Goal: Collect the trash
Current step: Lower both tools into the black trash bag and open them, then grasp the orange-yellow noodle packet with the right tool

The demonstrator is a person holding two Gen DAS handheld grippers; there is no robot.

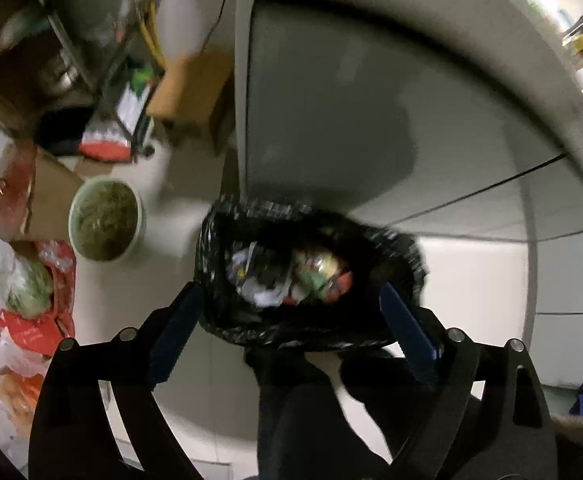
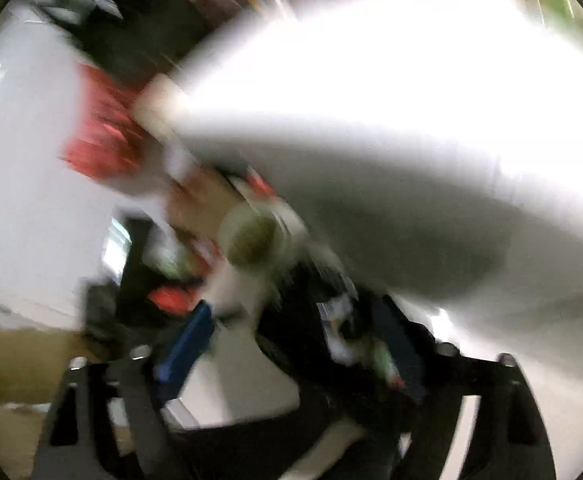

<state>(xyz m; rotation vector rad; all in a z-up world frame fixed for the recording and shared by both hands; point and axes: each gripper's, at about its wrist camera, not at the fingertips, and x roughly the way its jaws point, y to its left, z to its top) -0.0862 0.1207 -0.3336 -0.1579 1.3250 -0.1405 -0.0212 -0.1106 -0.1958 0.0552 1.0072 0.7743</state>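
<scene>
Low in the frame's centre, the left tongs [image 1: 291,312] stand spread and released around a crinkled black bin bag [image 1: 311,276] stuffed with crumpled wrappers. A round green-rimmed bowl [image 1: 107,218] sits left. Right tongs [image 2: 291,340] spread apart too, their view blurred.

Open black trash bag [image 1: 311,276] holds crumpled wrappers [image 1: 287,276].

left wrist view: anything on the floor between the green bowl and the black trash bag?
Nothing; in the left wrist view, bare pale floor separates the green bowl from the black trash bag.
</scene>
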